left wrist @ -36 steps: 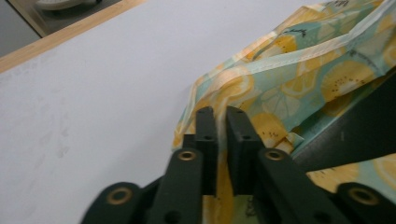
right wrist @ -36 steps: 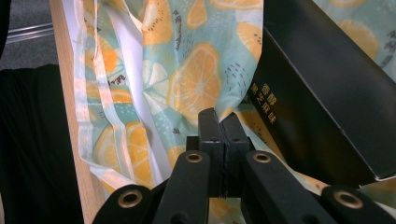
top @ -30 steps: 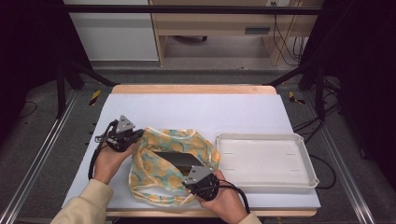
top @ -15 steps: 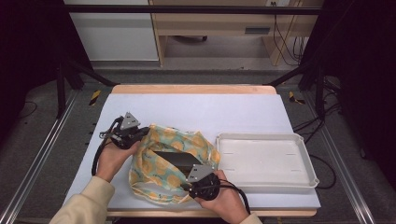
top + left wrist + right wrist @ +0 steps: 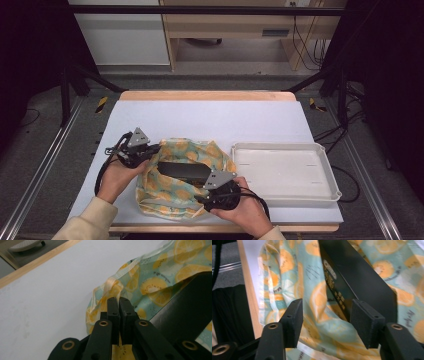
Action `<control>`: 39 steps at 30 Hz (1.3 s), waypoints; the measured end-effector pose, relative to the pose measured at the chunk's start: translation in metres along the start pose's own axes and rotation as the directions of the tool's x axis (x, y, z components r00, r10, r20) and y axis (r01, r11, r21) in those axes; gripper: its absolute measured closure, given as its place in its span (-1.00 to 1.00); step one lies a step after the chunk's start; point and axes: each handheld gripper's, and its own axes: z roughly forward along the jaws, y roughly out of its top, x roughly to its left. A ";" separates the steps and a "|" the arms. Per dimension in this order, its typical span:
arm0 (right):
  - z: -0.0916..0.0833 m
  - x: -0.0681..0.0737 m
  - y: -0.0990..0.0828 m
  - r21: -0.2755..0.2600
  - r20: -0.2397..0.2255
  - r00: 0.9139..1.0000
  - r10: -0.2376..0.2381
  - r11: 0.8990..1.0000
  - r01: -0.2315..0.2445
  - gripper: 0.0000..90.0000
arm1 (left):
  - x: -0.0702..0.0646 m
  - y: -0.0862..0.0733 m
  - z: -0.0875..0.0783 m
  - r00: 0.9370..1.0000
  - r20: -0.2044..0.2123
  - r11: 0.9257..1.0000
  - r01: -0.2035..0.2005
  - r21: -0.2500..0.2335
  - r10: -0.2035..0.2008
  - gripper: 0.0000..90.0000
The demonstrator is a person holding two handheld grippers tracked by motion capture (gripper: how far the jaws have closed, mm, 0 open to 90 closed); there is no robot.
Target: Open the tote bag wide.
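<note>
A fruit-print bag [image 5: 182,187] was noted lying on the table [image 5: 210,120] toward six o'clock, just beside the white tray [image 5: 285,172], which sat at about four o'clock. A flat black box [image 5: 184,170] was seen partly inside the bag's mouth, its long side running from nine to three o'clock, much of its top face uncovered.

The left gripper [image 5: 150,150] was held at the bag's nine-o'clock edge. In the left gripper view its jaws were closed tight, with the folded rim of the bag [image 5: 113,286] pinched between them.

The right gripper [image 5: 212,192] was held at the bag's five-o'clock side. In the right gripper view its jaws stood apart, with loose bag fabric [image 5: 322,305] and a corner of the black box [image 5: 359,282] between them; nothing was clamped.

The work was judged roughly midway: the mouth was held up on one side and the box was entered but not seated. Left to do, as judged: the box pushed or the bag drawn fully over it. The tray held nothing.
</note>
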 end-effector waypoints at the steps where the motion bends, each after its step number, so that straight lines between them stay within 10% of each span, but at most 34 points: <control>1: 0.000 0.000 0.000 0.000 0.000 1.000 0.000 1.000 0.000 -0.04 | 0.000 -0.002 0.000 1.000 0.000 1.000 0.002 0.000 -0.002 0.93; 13: -0.005 -0.002 -0.008 0.019 0.014 1.000 -0.018 1.000 0.018 -0.18 | 0.002 -0.010 -0.001 0.999 -0.046 1.000 -0.010 -0.002 0.010 0.38; 18: -0.003 -0.003 -0.012 0.055 0.022 0.999 -0.038 0.998 0.037 0.00 | 0.001 -0.011 -0.001 0.999 -0.034 1.000 -0.007 0.010 0.008 0.62; 27: 0.001 0.000 -0.022 0.097 0.022 0.999 -0.047 0.994 0.045 0.98 | 0.000 -0.012 -0.004 1.000 -0.026 1.000 0.004 0.006 -0.004 0.93; 39: 0.002 0.004 -0.031 0.156 -0.008 0.998 -0.067 0.985 0.067 1.00 | 0.015 -0.025 0.008 0.995 -0.090 0.998 0.050 0.023 -0.048 1.00</control>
